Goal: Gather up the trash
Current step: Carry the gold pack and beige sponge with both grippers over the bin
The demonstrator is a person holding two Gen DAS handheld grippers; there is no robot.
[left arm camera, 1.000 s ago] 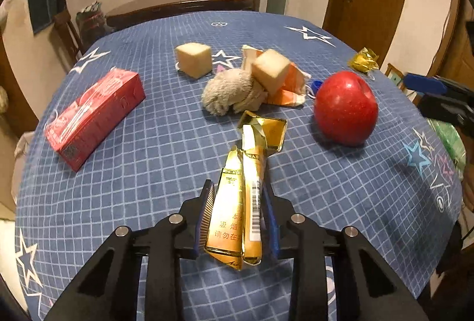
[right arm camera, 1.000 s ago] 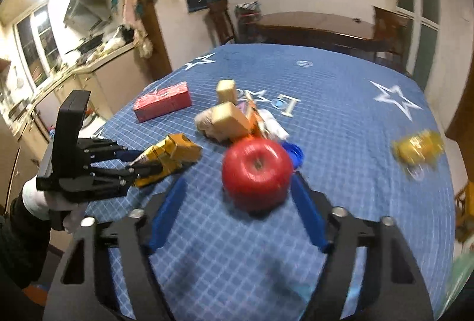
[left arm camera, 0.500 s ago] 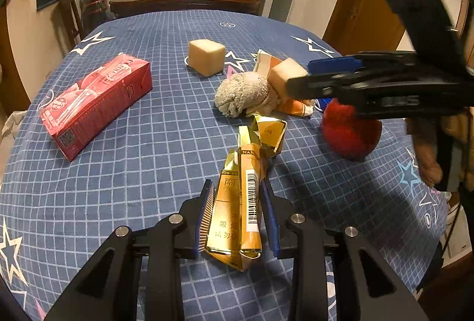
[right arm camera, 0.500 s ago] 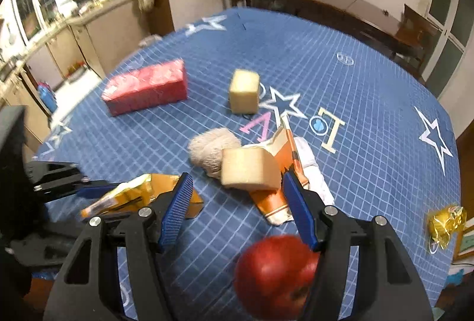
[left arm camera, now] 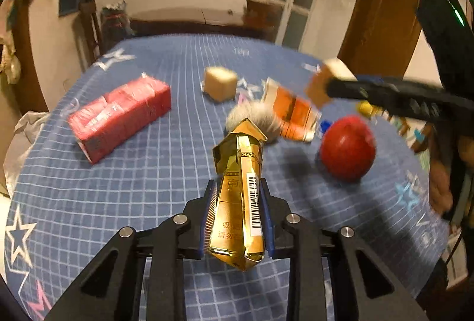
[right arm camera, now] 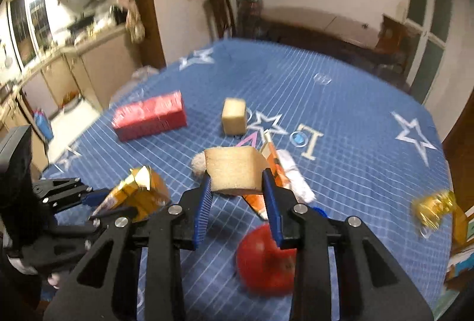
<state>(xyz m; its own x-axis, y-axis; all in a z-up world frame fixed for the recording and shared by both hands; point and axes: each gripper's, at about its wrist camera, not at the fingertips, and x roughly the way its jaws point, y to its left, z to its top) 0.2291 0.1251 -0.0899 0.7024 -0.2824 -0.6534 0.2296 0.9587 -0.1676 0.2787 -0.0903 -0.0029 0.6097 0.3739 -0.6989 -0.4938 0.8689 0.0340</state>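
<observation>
crumpled gold pack (left arm camera: 240,202), porous sponge block (right arm camera: 234,170) — gripped

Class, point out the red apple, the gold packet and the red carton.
red apple (left arm camera: 347,148), left wrist view, front skin
gold packet (left arm camera: 240,196), left wrist view, barcode side
red carton (right arm camera: 149,116), right wrist view, long side

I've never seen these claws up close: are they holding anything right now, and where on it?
Yes. The left gripper pinches the gold wrapper by its near end. The right gripper clamps the tan sponge block by its two sides, lifted off the table.
</observation>
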